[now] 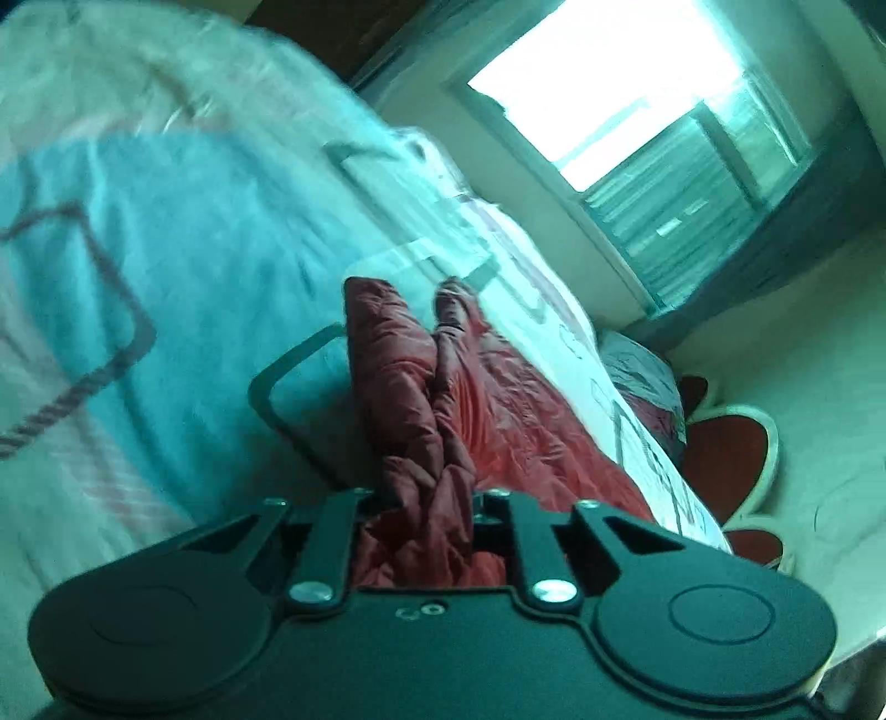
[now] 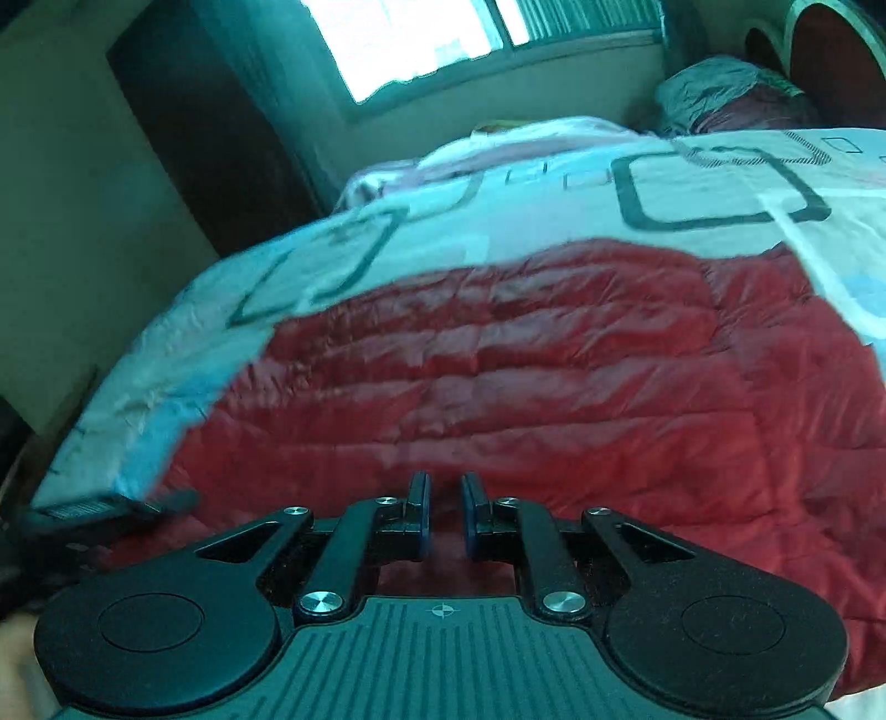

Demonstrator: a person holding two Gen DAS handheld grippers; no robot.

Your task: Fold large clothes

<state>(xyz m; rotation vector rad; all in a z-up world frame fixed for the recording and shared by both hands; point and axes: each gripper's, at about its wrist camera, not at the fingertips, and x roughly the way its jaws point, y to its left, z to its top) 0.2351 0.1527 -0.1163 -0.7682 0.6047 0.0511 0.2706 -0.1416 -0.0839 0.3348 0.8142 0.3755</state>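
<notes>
A red quilted puffer jacket [image 2: 554, 376] lies spread across the bed, filling most of the right wrist view. In the left wrist view a bunched fold of the jacket [image 1: 421, 399] rises straight out of my left gripper [image 1: 426, 493], which is shut on it; the fabric hides its fingertips. My right gripper [image 2: 446, 487] hovers over the near part of the jacket. Its blue-padded fingers [image 2: 419, 498] stand almost together with only a narrow gap, and nothing is between them.
The patterned white and blue bedspread [image 2: 554, 188] covers the bed under the jacket. A grey pillow [image 2: 714, 88] and a red rounded headboard [image 2: 830, 55] are at the far end. A bright window [image 2: 415, 39] and a dark cabinet [image 2: 210, 138] stand behind. A dark object [image 2: 111, 512] lies at the bed's left edge.
</notes>
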